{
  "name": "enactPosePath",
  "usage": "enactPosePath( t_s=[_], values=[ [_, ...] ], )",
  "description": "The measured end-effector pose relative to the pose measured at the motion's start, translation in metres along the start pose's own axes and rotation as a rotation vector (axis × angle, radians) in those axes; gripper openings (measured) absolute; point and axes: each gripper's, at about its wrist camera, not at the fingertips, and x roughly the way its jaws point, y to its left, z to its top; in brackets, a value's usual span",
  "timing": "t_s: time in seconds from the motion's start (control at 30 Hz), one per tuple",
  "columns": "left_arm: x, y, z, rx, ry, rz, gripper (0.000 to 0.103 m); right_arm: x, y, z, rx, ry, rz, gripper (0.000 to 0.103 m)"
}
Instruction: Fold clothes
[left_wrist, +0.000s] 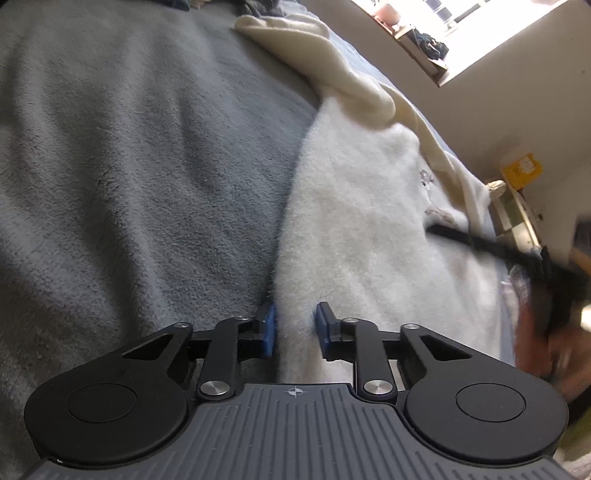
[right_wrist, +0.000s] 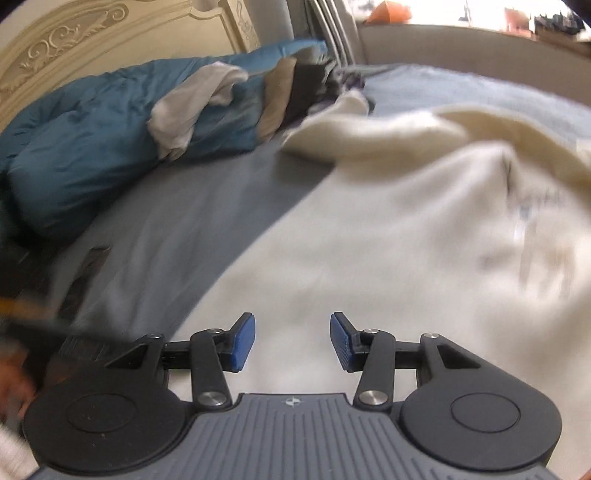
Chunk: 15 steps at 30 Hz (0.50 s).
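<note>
- Right now your left gripper sits low at the near edge of the white fleecy garment, its blue pads parted with a ridge of the white fabric between them; whether they pinch it, you cannot tell.
- Your right gripper hovers over the same garment, jaws wide apart and holding nothing.
- That garment lies spread on the grey blanket covering the bed, one sleeve flung out toward the far side.
- Beyond it, a blue duvet is bunched against the carved headboard.
</note>
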Motion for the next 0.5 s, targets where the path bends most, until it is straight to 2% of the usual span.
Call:
enactPosePath(
  t_s=[0.1, 0.17, 0.33, 0.37, 0.5],
  values=[
    [-0.001, -0.001, -0.005, 0.027, -0.022, 0.017, 0.018, 0.026, -0.009, 0.035, 0.001, -0.005, -0.007, 0.039],
    [-0.001, -0.001, -0.006, 0.043, -0.029, 0.019, 0.016, 0.050, -0.013, 0.054, 0.006, 0.014, -0.009, 0.030],
    [-0.001, 0.001, -0.010, 0.079, -0.041, 0.014, 0.015, 0.116, -0.016, 0.081, -0.045, 0.105, -0.048, 0.021],
    [-0.001, 0.002, -0.010, 0.086, -0.041, 0.013, 0.015, 0.130, -0.016, 0.085, -0.057, 0.124, -0.057, 0.016],
    [0.001, 0.002, -0.010, 0.106, -0.042, 0.006, 0.015, 0.156, -0.035, 0.113, 0.044, 0.132, -0.072, 0.011]
  ],
)
